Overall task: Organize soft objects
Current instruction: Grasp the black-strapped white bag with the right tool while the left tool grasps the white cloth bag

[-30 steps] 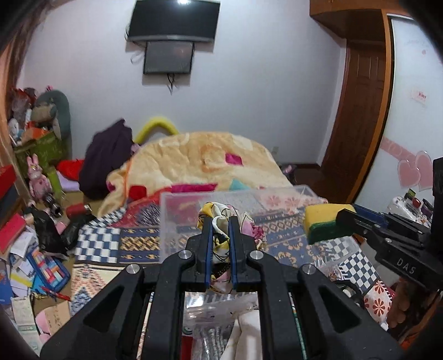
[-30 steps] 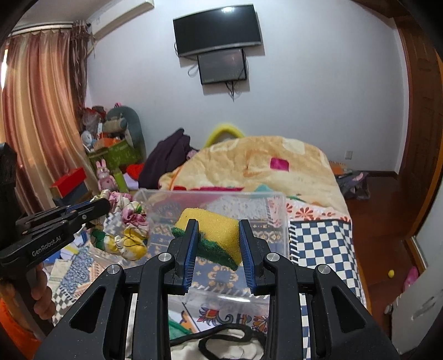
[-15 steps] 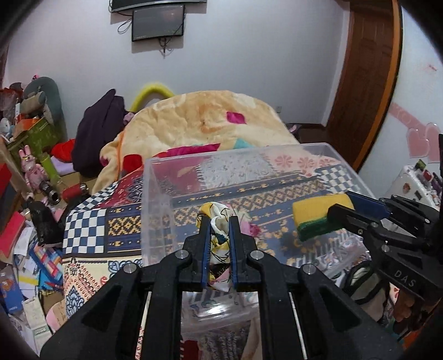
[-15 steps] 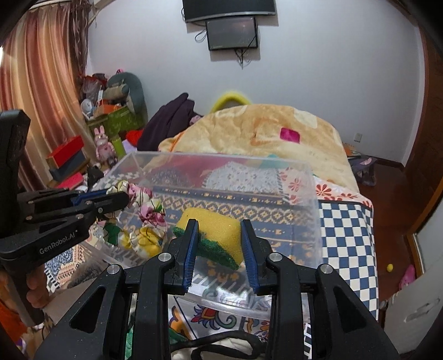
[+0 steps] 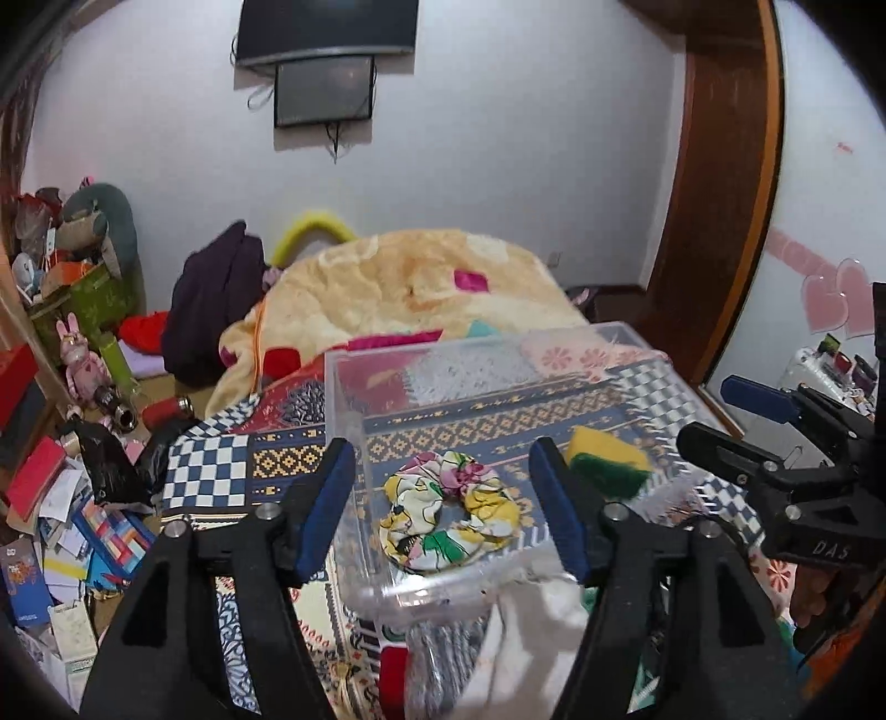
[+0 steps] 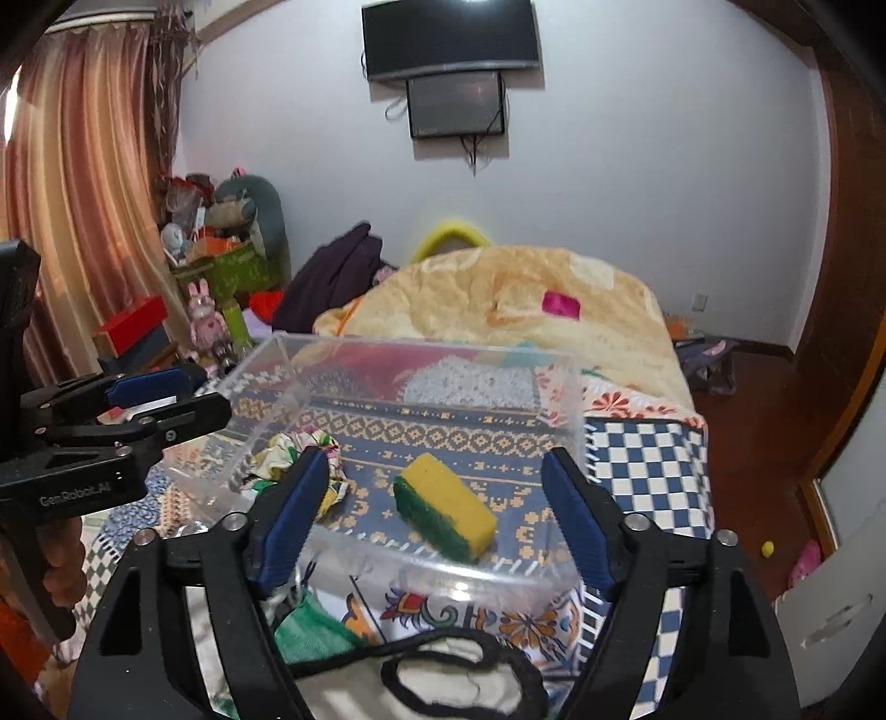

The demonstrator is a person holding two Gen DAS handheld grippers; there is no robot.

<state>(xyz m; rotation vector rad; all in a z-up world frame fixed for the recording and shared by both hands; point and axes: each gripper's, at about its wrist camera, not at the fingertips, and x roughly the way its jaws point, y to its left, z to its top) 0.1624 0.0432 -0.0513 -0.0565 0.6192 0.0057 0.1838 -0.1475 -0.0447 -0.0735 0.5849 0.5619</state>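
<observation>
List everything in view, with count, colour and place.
Scrunchie: one, floral yellow-white-pink, inside bin, left side.
Sponge: one, yellow with green pad, inside bin, right of scrunchie.
Clear plastic bin: one, transparent, on patterned bedspread.
Blanket: one, peach, heaped behind bin.
Dark garment: one, purple, left of blanket.
TV: one, black, on wall.
Left gripper: black with blue pads, open, empty.
Right gripper: same, open, empty.

Soft, even indoor light fills the room; daylight glows through the curtain (image 6: 83,183) at the left of the right wrist view. A ceiling light glares off the television (image 6: 451,36). The clear box (image 6: 559,399) shows faint reflections. Fisheye curvature bends the walls, corners vignette black, and near cloth at the bottom edges is blurred.
</observation>
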